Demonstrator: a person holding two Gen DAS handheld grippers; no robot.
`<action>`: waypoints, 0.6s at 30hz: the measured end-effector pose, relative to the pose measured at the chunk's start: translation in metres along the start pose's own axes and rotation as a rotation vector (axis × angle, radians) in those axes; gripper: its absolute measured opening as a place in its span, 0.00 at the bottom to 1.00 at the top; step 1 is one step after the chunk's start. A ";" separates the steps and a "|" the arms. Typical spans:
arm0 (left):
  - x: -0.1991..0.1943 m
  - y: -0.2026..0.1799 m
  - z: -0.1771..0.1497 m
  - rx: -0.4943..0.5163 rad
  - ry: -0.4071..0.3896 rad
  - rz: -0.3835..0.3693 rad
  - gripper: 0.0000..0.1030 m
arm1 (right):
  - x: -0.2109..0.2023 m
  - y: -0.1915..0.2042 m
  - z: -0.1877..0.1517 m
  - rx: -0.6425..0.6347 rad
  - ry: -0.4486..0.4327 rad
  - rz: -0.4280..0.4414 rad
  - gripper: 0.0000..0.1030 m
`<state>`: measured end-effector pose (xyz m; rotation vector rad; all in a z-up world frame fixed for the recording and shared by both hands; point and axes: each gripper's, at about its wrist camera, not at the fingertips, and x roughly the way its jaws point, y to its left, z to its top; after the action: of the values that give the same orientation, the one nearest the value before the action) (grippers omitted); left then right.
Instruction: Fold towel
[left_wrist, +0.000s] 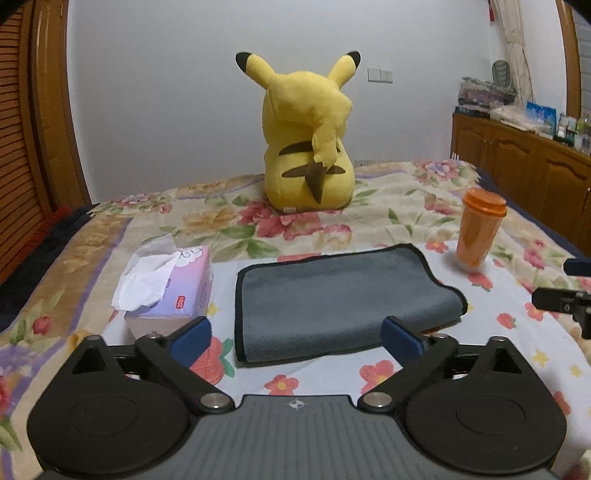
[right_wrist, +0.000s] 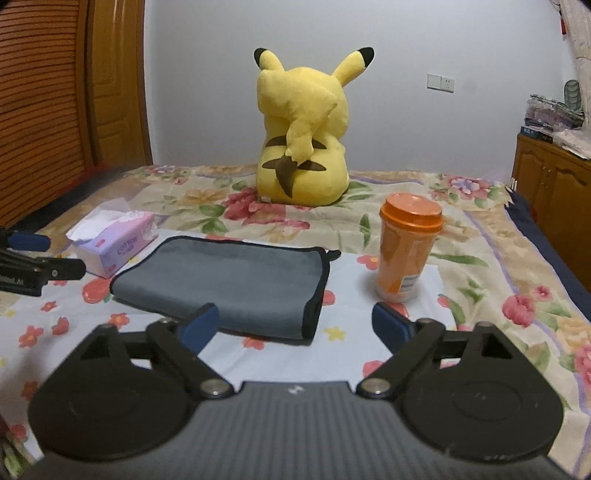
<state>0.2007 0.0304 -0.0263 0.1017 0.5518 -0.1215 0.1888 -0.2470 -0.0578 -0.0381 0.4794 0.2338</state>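
Note:
A grey towel (left_wrist: 332, 299) with black edging lies folded flat on the flowered bedspread; it also shows in the right wrist view (right_wrist: 236, 284). My left gripper (left_wrist: 297, 338) is open and empty, hovering just short of the towel's near edge. My right gripper (right_wrist: 295, 328) is open and empty, its left blue pad (right_wrist: 199, 326) over the towel's near edge and its right pad over bare bedspread. Each gripper shows at the edge of the other's view: the right one (left_wrist: 565, 291) and the left one (right_wrist: 33, 258).
A tissue box (left_wrist: 173, 284) sits left of the towel. An orange lidded cup (right_wrist: 404, 247) stands upright to the right of it. A yellow plush toy (left_wrist: 306, 136) sits behind. Wooden cabinets (left_wrist: 524, 162) line the right wall.

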 end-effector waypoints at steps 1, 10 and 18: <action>-0.004 -0.001 0.000 -0.002 -0.007 -0.001 1.00 | -0.003 0.001 0.000 0.001 0.003 -0.005 0.91; -0.038 -0.010 0.003 -0.001 -0.039 0.003 1.00 | -0.026 0.007 0.000 -0.003 -0.014 -0.005 1.00; -0.068 -0.018 0.005 0.008 -0.055 0.020 1.00 | -0.054 0.011 0.005 0.000 -0.038 -0.009 1.00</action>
<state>0.1431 0.0181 0.0130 0.1115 0.4951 -0.1068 0.1416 -0.2480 -0.0283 -0.0360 0.4416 0.2249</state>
